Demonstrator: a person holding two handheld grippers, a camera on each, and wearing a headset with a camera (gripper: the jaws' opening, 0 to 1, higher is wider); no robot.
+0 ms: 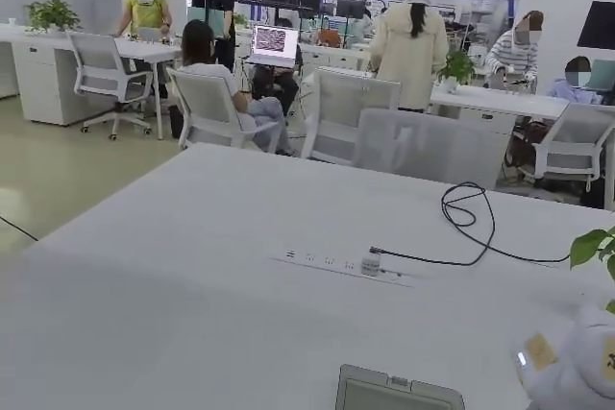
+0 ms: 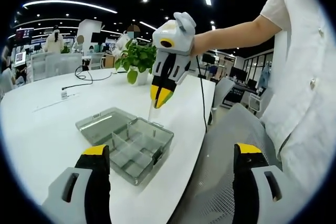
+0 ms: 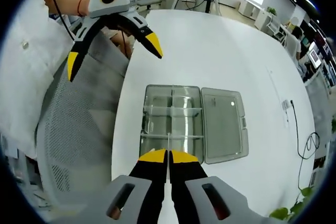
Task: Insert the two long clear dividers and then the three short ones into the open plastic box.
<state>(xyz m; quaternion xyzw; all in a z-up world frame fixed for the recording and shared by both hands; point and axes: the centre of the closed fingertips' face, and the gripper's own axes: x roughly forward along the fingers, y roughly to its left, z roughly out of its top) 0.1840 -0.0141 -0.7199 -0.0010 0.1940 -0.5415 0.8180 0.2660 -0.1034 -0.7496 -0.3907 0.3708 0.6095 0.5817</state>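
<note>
White tabletop (image 1: 192, 314) spreads across the head view. A power strip (image 1: 341, 263) lies near the middle and a black cable (image 1: 471, 228) loops off toward 2 o'clock. A corner of the lid (image 1: 399, 393) shows at 6 o'clock. A gripper (image 1: 577, 362) shows its white body at 5 o'clock, its jaws out of frame.

In the left gripper view, the open plastic box (image 2: 137, 174) sits by the table edge at 7 o'clock from centre, its lid (image 2: 102, 124) folded flat beside it. Above it, toward 12 o'clock, hangs the right gripper (image 2: 160, 97). It is clenched on a thin clear divider (image 2: 151, 112) that points down at the box. The left gripper (image 2: 171, 149) is spread wide, grasping nothing.

In the right gripper view, the left gripper (image 3: 113, 56) hovers at 10 o'clock, beyond the table edge, jaws apart. The box (image 3: 143, 124) lies at centre with fitted dividers (image 3: 170, 110) crossing inside it and the lid (image 3: 224, 124) at 3 o'clock. The right gripper (image 3: 168, 156) has its tips pressed together at 6 o'clock, over the box's near wall.
</note>
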